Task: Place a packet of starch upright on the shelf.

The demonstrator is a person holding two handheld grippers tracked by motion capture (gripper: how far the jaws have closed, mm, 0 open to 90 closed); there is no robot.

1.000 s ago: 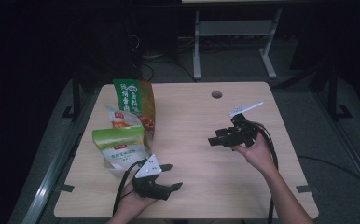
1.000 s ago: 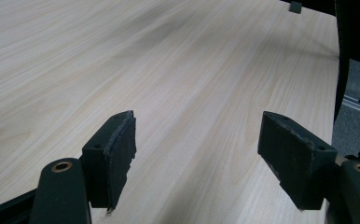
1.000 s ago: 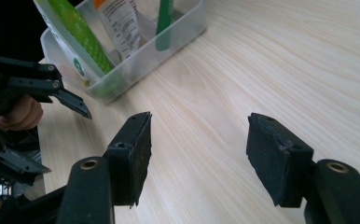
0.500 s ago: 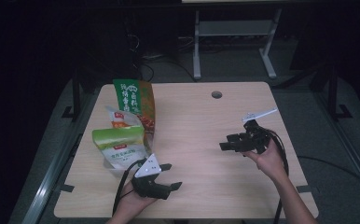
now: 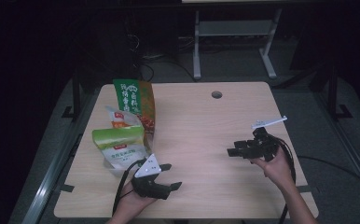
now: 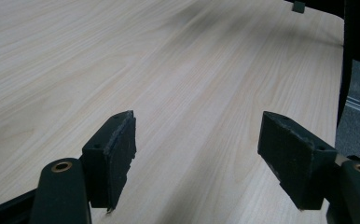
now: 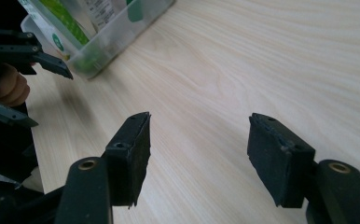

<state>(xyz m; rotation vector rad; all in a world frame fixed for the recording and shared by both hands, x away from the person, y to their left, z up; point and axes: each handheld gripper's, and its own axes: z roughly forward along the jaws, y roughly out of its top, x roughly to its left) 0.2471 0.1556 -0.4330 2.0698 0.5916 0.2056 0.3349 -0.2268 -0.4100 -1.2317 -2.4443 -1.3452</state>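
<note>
My left gripper (image 5: pixel 172 176) rests near the table's front edge, left of centre, open and empty; in the left gripper view its jaws (image 6: pixel 197 158) stand wide apart over bare wood. My right gripper (image 5: pixel 231 148) is held at the right side of the table, pointing left, also open with nothing between its jaws (image 7: pixel 199 156). Several snack bags stand at the left: a tall green and orange bag (image 5: pixel 134 100), a white bag (image 5: pixel 118 116) and a light green bag (image 5: pixel 120 142). They sit in a clear plastic tray (image 7: pixel 117 39).
The light wooden table (image 5: pixel 201 126) has a round cable hole (image 5: pixel 217 94) near its far edge. A metal frame (image 5: pixel 234 32) stands on the dark floor behind it. The left hand and gripper (image 7: pixel 38 91) appear at the left of the right gripper view.
The right gripper has moved toward the near right of the table and sunk lower. The left gripper and the bags have stayed put.
</note>
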